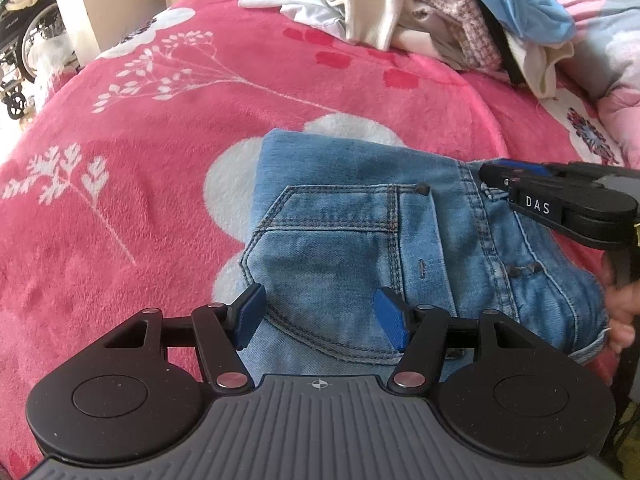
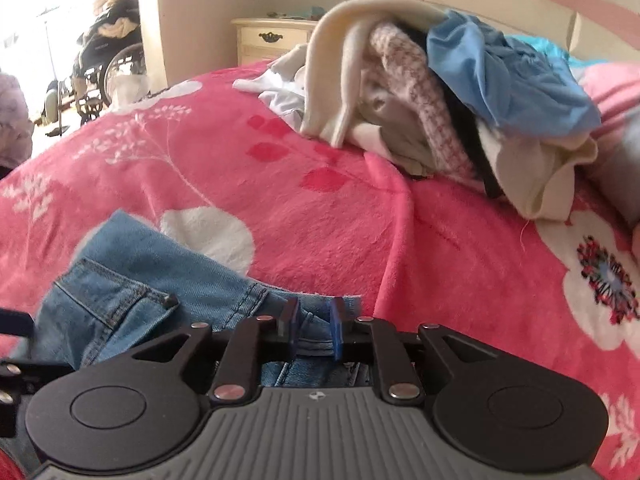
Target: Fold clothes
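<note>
Pink floral blanket (image 1: 168, 208), folded jeans (image 1: 340, 248), left claw (image 1: 318, 314) agape above; right claw (image 2: 314, 328) seemingly ajar over denim

Behind your work you've got a pink floral blanket (image 2: 280, 184), a cream nightstand (image 2: 272, 40) by the wall, and a wheelchair (image 2: 108, 68) far left.

The jeans (image 1: 360, 240) are light blue denim, folded into a compact bundle and lying flat on the pink blanket (image 1: 160, 200), partly over a white flower print. A stitched pocket with dark rivets faces up, and a seamed edge runs along the right side. Farther back on the blanket sits a loose, unfolded pile of clothes (image 2: 440, 92): a cream garment draped on top, a pink-and-white knit, a blue cloth, and pale grey and white pieces.
</note>
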A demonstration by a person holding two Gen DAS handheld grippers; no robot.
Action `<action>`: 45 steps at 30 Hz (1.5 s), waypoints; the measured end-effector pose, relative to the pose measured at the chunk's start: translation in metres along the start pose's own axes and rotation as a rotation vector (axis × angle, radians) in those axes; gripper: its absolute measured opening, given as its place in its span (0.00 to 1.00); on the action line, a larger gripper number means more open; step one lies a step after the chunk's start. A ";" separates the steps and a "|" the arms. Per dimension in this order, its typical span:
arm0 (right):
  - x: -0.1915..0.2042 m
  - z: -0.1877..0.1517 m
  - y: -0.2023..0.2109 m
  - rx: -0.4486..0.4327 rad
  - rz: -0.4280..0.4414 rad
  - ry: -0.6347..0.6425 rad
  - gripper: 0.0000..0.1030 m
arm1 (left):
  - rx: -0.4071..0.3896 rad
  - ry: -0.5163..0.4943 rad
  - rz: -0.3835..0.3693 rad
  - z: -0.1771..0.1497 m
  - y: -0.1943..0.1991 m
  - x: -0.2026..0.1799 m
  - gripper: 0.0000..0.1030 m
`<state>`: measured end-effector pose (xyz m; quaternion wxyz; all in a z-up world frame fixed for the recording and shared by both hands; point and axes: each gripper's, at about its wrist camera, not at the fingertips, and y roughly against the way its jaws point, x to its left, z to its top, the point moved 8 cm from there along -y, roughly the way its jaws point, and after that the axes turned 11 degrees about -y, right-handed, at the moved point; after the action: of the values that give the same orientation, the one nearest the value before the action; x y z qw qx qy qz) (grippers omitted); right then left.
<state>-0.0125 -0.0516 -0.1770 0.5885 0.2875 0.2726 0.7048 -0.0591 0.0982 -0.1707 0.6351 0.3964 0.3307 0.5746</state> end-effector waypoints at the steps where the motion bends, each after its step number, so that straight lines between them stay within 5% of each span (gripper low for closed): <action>1: 0.000 0.000 0.000 -0.001 0.001 -0.005 0.17 | 0.000 -0.002 0.003 0.000 0.000 0.000 0.59; 8: -0.011 0.004 0.003 -0.007 0.006 -0.077 0.28 | -0.002 -0.007 0.005 -0.001 0.002 -0.001 0.59; 13: 0.003 0.027 0.044 -0.134 -0.035 -0.032 0.27 | -0.004 -0.015 0.007 -0.002 0.003 -0.002 0.59; 16: 0.015 0.038 0.057 -0.137 0.042 -0.066 0.27 | -0.005 -0.016 0.006 -0.002 0.003 -0.001 0.59; 21: 0.050 0.042 0.047 -0.024 0.247 -0.167 0.26 | -0.026 0.014 -0.018 -0.003 0.006 0.010 0.59; 26: 0.106 0.037 0.020 0.104 0.363 -0.092 0.25 | -0.113 0.055 -0.026 -0.023 0.020 0.031 0.60; 31: 0.132 0.010 -0.042 0.240 0.320 -0.039 0.21 | -0.106 0.034 -0.131 -0.052 0.017 0.032 0.60; 40: 0.102 0.015 0.044 0.195 0.387 -0.030 0.23 | -0.138 0.045 -0.256 -0.064 0.012 0.043 0.60; 45: 0.084 -0.032 0.034 0.335 0.335 -0.004 0.23 | -0.136 0.012 -0.262 -0.064 0.009 0.040 0.63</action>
<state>-0.0702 0.0244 -0.1675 0.4078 0.4238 0.3331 0.7370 -0.1144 0.1465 -0.1914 0.7280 0.3023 0.3438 0.5103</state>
